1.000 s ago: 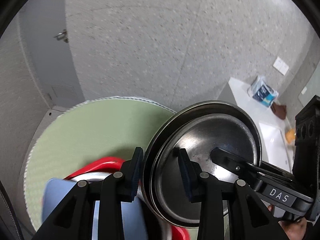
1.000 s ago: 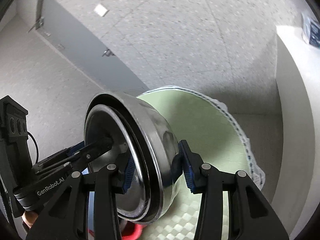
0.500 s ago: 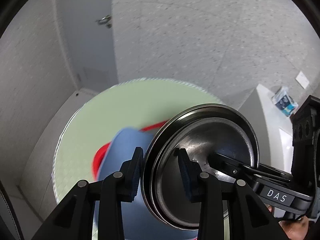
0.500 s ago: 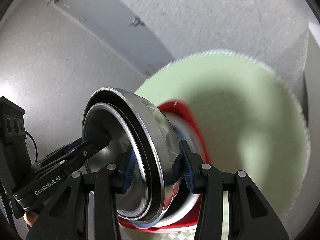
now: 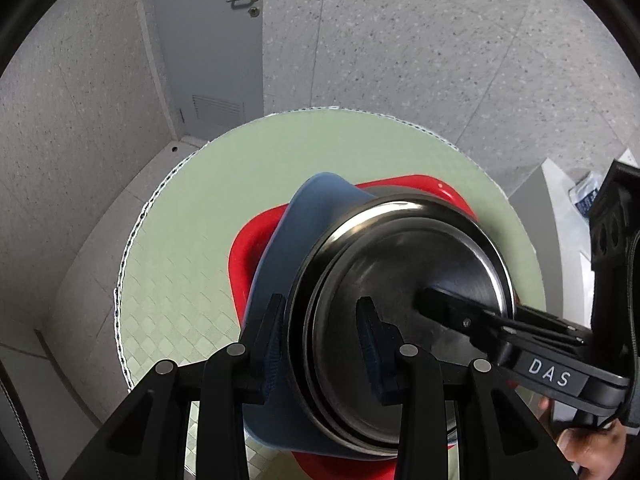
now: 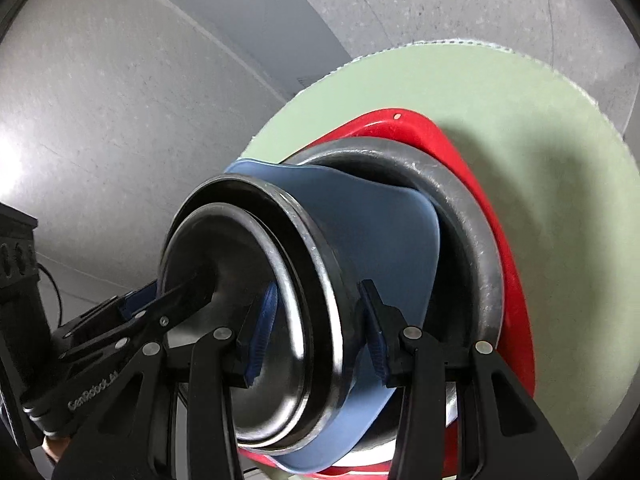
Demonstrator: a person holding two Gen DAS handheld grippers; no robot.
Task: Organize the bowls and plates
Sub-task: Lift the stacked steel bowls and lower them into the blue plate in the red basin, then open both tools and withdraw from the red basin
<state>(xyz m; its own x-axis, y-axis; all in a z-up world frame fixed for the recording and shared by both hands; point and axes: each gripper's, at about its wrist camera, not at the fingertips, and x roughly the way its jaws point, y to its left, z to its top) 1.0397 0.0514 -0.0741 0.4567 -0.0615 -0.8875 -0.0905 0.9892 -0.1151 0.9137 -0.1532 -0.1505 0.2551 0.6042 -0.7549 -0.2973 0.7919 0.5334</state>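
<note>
Two nested steel bowls (image 5: pixel 400 280) (image 6: pixel 288 320) are held between both grippers. My left gripper (image 5: pixel 322 334) is shut on their rim from one side. My right gripper (image 6: pixel 320 332) is shut on the rim from the other side. The bowls sit in or just over a blue bowl (image 5: pixel 304 232) (image 6: pixel 368 224). Under it lie a larger grey steel bowl (image 6: pixel 464 216) and a red square plate (image 5: pixel 248 252) (image 6: pixel 476 152). The stack rests on a round green table (image 5: pixel 192 208) (image 6: pixel 540 128). Whether the steel bowls touch the blue bowl is hidden.
A grey door (image 5: pixel 208 40) and speckled walls (image 5: pixel 440 60) stand behind the table. A white counter (image 5: pixel 560 200) with a blue packet (image 5: pixel 588 196) is at the right.
Both grippers have tipped down and carried the steel bowls over the table, onto the blue bowl on the red plate. The stack now shows fully beneath them.
</note>
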